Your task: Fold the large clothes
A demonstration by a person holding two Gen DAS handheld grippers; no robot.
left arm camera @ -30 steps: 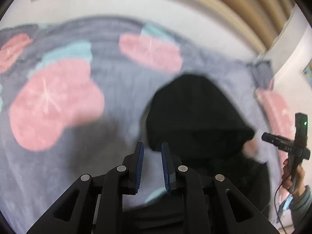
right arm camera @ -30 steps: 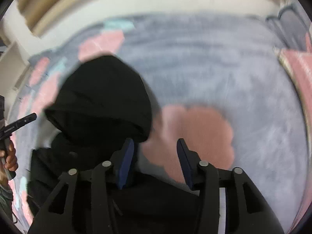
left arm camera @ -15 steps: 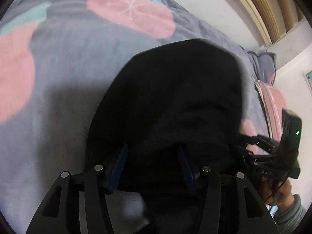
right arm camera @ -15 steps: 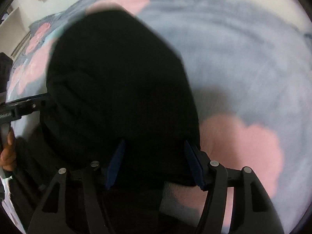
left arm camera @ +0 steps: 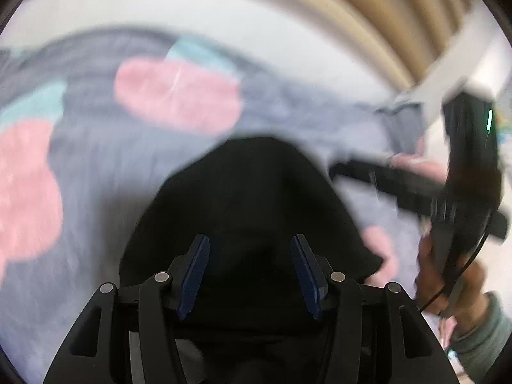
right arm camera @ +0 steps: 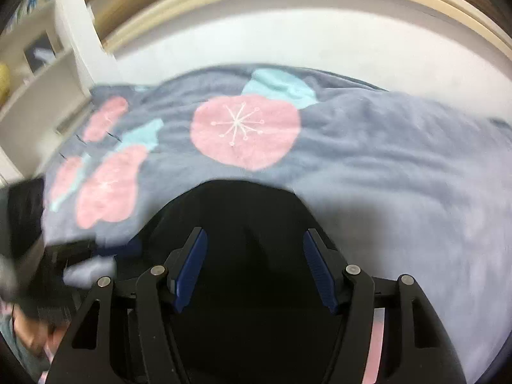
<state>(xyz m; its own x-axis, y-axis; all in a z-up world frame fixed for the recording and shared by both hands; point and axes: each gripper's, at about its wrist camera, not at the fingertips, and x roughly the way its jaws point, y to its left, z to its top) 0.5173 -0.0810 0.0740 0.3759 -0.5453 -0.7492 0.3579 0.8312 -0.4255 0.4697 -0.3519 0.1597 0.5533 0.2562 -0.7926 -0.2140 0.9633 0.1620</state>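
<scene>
A black hooded garment (left arm camera: 252,198) lies on a grey blanket with pink flowers (left arm camera: 96,166); its hood points away from me. It also shows in the right wrist view (right arm camera: 249,224). My left gripper (left arm camera: 249,275) is open, its blue pads apart above the hood's near part, holding nothing. My right gripper (right arm camera: 254,268) is open too, above the same black cloth. The right gripper's body (left arm camera: 464,172) appears blurred at the right of the left wrist view, held in a hand.
The blanket (right arm camera: 400,166) covers a bed that ends at a white wall with a beige frame (right arm camera: 288,35). White shelves (right arm camera: 38,73) stand at the far left. Both views are motion-blurred.
Both grippers have pulled back and up from the hood, so more blanket and wall show. The left gripper, narrow a second ago, now stands wide open.
</scene>
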